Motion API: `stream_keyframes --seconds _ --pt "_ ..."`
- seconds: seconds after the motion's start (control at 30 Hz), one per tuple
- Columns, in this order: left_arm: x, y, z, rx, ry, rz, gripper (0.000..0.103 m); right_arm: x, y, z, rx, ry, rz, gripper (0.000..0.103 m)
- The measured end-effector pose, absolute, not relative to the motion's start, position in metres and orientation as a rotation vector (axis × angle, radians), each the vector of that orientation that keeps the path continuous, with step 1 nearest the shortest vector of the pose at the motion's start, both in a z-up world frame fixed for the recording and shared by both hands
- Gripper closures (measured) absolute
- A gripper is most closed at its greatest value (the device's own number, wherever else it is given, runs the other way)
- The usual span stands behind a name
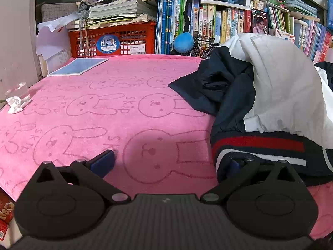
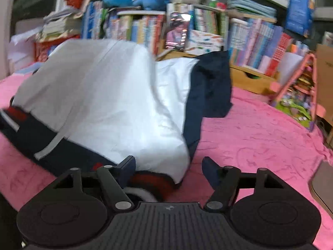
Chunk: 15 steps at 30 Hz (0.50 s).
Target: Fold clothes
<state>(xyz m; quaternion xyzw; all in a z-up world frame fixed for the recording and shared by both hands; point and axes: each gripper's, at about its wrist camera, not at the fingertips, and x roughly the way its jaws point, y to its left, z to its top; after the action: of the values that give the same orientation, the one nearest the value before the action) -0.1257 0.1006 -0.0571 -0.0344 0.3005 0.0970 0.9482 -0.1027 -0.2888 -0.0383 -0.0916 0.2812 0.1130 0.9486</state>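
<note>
A navy and white jacket (image 1: 276, 87) lies bunched on the pink bunny-print cloth (image 1: 104, 108), its red-and-white striped hem (image 1: 258, 143) nearest me. My left gripper (image 1: 169, 164) stands wide open at the hem's left end. Its right finger (image 1: 234, 166) rests against the hem and its left finger (image 1: 104, 162) sits on bare cloth. In the right wrist view the jacket (image 2: 116, 95) fills the left half. My right gripper (image 2: 168, 168) is open over the jacket's near right corner. The red hem (image 2: 152, 180) lies between the fingers, beside the left one (image 2: 127, 165); the right finger (image 2: 210, 170) is clear of it.
A red crate (image 1: 112, 41) stacked with papers, rows of books (image 1: 218, 25) and a toy bicycle (image 1: 205, 45) line the back. A blue-covered book (image 1: 79, 66) and a glass with tissue (image 1: 16, 98) sit at the left. A wooden box (image 2: 249, 79) and pink toy house (image 2: 295, 95) stand at the right.
</note>
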Motion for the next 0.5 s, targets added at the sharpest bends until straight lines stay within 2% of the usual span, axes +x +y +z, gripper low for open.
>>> stream_keyframes --seconds 0.07,0.17,0.5 --pt "-0.126 0.1 -0.057 -0.069 0.611 0.199 0.0 -0.103 -0.282 -0.032 -0.163 0.549 0.276 0.032" --pt "-0.126 0.1 -0.057 -0.069 0.611 0.2 0.0 -0.103 -0.265 -0.025 -0.169 0.516 0.348 0.025" --pt "-0.125 0.1 -0.057 -0.068 0.612 0.204 0.0 -0.086 -0.208 -0.029 -0.218 0.525 0.48 0.025"
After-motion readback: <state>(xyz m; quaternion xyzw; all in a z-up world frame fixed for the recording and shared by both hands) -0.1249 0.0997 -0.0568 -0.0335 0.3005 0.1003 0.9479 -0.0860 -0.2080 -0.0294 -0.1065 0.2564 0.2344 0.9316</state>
